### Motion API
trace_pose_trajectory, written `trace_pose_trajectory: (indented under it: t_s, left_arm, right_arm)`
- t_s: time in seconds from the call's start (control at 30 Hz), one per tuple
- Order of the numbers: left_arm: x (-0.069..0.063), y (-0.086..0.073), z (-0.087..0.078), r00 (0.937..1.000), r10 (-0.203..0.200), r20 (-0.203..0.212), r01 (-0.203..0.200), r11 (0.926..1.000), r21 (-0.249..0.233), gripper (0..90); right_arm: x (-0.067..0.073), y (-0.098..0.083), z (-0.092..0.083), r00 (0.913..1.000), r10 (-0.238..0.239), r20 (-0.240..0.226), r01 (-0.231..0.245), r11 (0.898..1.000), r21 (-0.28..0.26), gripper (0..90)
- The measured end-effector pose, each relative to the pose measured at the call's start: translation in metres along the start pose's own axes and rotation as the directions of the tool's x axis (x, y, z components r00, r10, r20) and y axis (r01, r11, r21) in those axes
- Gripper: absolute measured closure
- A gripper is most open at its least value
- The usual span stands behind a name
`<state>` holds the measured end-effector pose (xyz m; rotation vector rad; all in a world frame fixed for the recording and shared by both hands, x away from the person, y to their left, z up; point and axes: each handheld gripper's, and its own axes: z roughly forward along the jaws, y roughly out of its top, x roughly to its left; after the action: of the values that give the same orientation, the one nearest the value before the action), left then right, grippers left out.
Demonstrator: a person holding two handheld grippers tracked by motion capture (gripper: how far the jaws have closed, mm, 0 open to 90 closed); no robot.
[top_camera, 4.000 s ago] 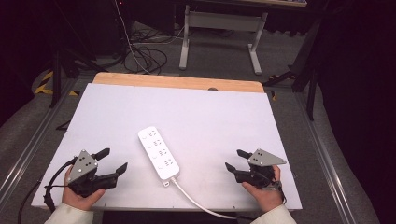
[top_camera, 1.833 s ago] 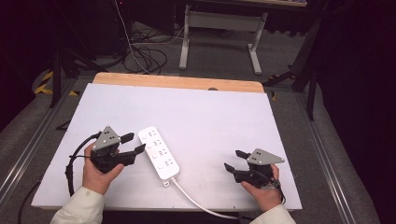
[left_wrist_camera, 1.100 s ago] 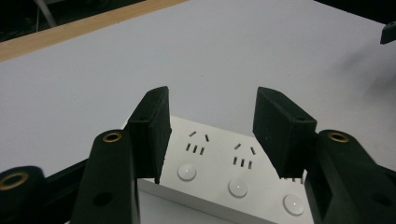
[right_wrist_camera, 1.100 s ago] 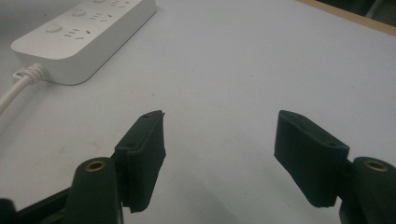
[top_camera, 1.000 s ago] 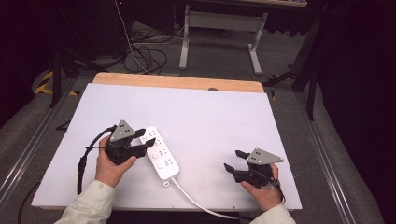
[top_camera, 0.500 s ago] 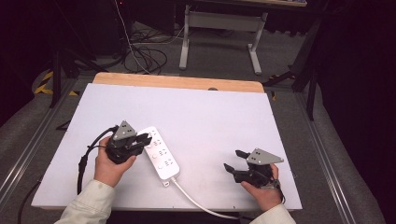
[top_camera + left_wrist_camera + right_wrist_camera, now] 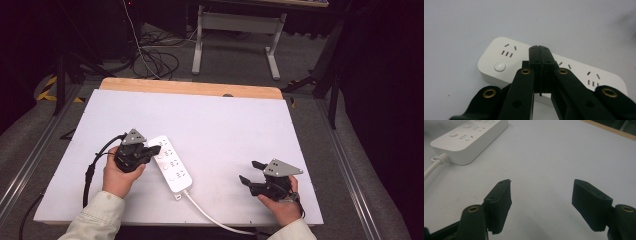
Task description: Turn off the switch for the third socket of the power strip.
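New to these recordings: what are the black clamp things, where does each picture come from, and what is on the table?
No robot here: a person holds a two-jaw gripper in each hand. The high view looks down on the white table from above the person's side. The other two pictures come from cameras riding on the grippers, looking along their black jaws.

The left gripper has its jaws pressed together, nothing between them, and its tip sits over the far end of a white power strip, near the strip's round button. Whether the tip touches the strip I cannot tell. The right gripper rests open, apart from the strip, holding nothing.

The strip lies flat on the table, and its white cable runs off the near edge.
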<state>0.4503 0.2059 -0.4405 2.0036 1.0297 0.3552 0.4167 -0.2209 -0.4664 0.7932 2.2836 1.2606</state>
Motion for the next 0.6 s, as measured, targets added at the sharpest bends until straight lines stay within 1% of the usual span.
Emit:
trace_pose_trajectory:
  t_s: [0.03,0.07,0.1,0.13,0.17,0.23,0.27,0.33,0.37,0.4,0.47,0.5,0.53,0.57,0.6]
  left_arm:
    - [0.001,-0.001,0.001,0.9999,-0.007,0.008,0.007,1.0000,0.002,89.8]
    - [0.002,-0.001,0.003,0.9999,-0.006,0.011,0.006,1.0000,0.005,89.8]
    - [0.002,-0.002,0.004,0.9999,-0.009,0.008,0.009,0.9999,0.007,89.8]
    - [0.002,-0.002,0.006,1.0000,-0.006,0.008,0.005,0.9999,0.015,89.8]
    - [0.003,-0.002,0.007,1.0000,0.003,-0.001,-0.003,0.9998,0.019,89.8]
    - [0.002,-0.003,0.008,1.0000,-0.003,0.002,0.003,0.9997,0.025,89.8]
    - [0.003,-0.003,0.009,1.0000,0.007,-0.004,-0.007,0.9996,0.028,89.8]
    - [0.002,-0.004,0.011,1.0000,-0.002,0.002,0.002,0.9994,0.036,89.7]
    - [0.002,-0.004,0.012,1.0000,0.001,-0.009,-0.001,0.9989,0.047,89.8]
    - [0.002,-0.004,0.012,1.0000,0.001,-0.009,-0.001,0.9989,0.047,89.8]
    - [0.002,-0.004,0.013,0.9996,0.014,-0.024,-0.013,0.9976,0.069,89.8]
    - [0.002,-0.004,0.013,0.9996,0.014,-0.024,-0.013,0.9976,0.069,89.8]
    - [0.002,-0.004,0.015,0.9997,0.002,-0.024,0.000,0.9968,0.080,89.8]
    - [0.002,-0.004,0.015,0.9997,0.002,-0.024,0.000,0.9968,0.080,89.8]
    - [0.002,-0.005,0.017,0.9995,0.007,-0.030,-0.004,0.9957,0.093,89.8]
  right_arm:
    - [0.000,0.000,0.000,1.0000,0.002,-0.002,-0.002,1.000,0.000,32.4]
    - [0.000,0.000,0.000,1.0000,0.002,-0.002,-0.002,1.000,0.000,32.4]
    - [0.000,0.000,0.000,1.0000,0.002,-0.003,-0.002,1.000,0.001,32.4]
    - [0.000,0.000,0.000,1.0000,-0.001,-0.003,0.001,1.000,0.001,32.3]
    - [0.001,0.000,0.000,1.0000,-0.001,-0.004,0.001,1.000,0.001,32.4]
    - [0.001,0.000,0.000,1.0000,-0.001,-0.004,0.001,1.000,0.000,32.3]
    - [0.000,0.000,0.000,1.0000,-0.001,-0.004,0.001,1.000,0.000,32.3]
    - [0.000,0.000,0.000,1.0000,0.000,-0.007,0.000,1.000,0.000,32.0]
    - [0.001,0.000,0.000,1.0000,-0.001,-0.007,0.001,1.000,0.001,31.9]
    - [0.001,0.000,0.000,1.0000,-0.002,-0.007,0.002,1.000,0.002,31.8]
    - [0.001,0.000,0.001,1.0000,-0.002,-0.008,0.002,1.000,0.003,31.5]
    - [0.001,0.000,0.001,1.0000,-0.003,-0.008,0.003,1.000,0.003,31.5]
    - [0.001,0.000,0.001,1.0000,-0.002,-0.008,0.002,1.000,0.004,31.5]
    - [0.001,0.000,0.001,1.0000,-0.002,-0.009,0.003,1.000,0.004,31.5]
    - [0.001,0.000,0.001,1.0000,-0.002,-0.009,0.002,1.000,0.002,31.4]
